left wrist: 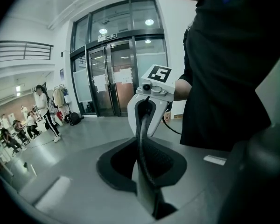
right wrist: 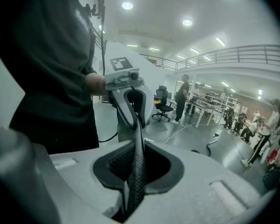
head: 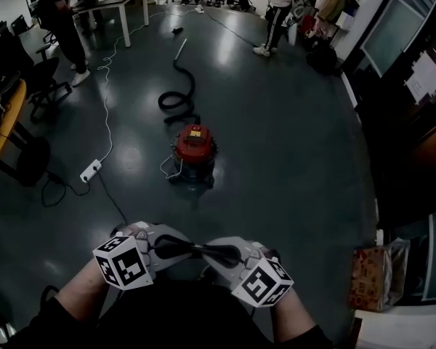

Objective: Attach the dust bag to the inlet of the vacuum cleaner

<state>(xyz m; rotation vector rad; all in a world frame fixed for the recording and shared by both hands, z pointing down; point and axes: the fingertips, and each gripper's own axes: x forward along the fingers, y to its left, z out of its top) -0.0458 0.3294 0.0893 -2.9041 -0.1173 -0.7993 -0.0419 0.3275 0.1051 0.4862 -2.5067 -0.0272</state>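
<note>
The red vacuum cleaner (head: pixel 195 150) stands on the dark floor ahead of me, and its black hose (head: pixel 178 93) curls away behind it. I see no dust bag in any view. Both grippers are held close to my body, pointing at each other tip to tip. My left gripper (head: pixel 185 248) is shut, its dark jaws pressed into one thin strip (left wrist: pixel 142 125). My right gripper (head: pixel 211 251) is shut the same way (right wrist: pixel 137 120). Nothing shows between either pair of jaws. Each gripper view looks straight at the other gripper's white body (left wrist: pixel 149 101) (right wrist: pixel 126 90).
A white power strip (head: pixel 91 170) with its cable lies left of the vacuum. Office chairs (head: pixel 29 86) and a desk edge stand at the far left. A patterned bag (head: pixel 374 276) sits at the right beside furniture. People stand at the back of the room.
</note>
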